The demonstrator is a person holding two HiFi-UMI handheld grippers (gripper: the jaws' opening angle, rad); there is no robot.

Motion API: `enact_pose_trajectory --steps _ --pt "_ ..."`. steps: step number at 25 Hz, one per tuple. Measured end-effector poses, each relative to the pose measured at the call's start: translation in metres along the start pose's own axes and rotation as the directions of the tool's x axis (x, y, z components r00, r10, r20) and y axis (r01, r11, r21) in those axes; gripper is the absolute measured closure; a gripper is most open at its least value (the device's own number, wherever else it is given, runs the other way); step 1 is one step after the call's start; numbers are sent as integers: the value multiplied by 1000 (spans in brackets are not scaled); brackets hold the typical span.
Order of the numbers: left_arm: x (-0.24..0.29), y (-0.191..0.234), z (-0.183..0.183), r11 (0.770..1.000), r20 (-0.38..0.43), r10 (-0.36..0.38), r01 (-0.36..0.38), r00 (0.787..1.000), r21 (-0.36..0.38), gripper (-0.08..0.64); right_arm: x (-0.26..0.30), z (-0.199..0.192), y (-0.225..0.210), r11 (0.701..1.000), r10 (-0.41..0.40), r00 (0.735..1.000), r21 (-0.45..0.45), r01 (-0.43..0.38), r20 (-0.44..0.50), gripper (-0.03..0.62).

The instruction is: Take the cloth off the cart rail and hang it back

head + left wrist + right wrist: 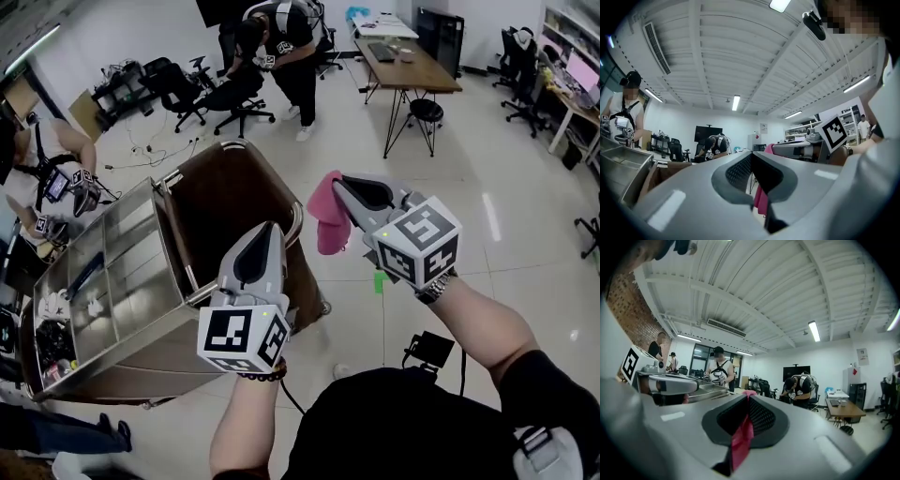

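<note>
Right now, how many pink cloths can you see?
1: the pink cloth hangs clamped in the right tool, beside the cart. More could be hidden inside the cart.

We count two grippers, the left gripper (266,227) at lower centre and the right gripper (339,181) beside it, one pink cloth (328,220) and one steel cart (120,246) at left. Two other people: standing person (54,159) at left edge, bent-over person (284,39) at top centre. One wooden table (417,67), upper right.
</note>
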State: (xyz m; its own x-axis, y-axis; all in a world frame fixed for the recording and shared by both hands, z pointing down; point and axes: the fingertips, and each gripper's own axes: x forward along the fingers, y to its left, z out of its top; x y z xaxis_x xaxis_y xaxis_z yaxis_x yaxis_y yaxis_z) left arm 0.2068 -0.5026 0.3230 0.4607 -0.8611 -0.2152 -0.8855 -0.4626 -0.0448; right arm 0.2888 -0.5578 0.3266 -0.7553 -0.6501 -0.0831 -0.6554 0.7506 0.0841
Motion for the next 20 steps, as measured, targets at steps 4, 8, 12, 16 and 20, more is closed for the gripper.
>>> enact_pose_trajectory --steps 4,8,12,16,20 --pt "12 14 4 1000 4 15 -15 1000 16 557 25 -4 -20 1000 -2 1000 7 2 -10 584" --pt "17 26 6 999 -2 40 -40 999 24 557 45 -7 -38 1000 -6 1000 21 6 -10 584" --pt "27 38 7 997 2 68 -68 998 28 557 64 -12 -58 999 -1 1000 34 1 -10 584" --pt "47 51 2 994 7 101 -101 995 29 557 86 -18 -81 999 26 1000 38 -26 -9 584" --pt "74 68 -4 990 15 138 -139 990 36 557 120 -28 -107 997 72 997 40 -72 -8 584"
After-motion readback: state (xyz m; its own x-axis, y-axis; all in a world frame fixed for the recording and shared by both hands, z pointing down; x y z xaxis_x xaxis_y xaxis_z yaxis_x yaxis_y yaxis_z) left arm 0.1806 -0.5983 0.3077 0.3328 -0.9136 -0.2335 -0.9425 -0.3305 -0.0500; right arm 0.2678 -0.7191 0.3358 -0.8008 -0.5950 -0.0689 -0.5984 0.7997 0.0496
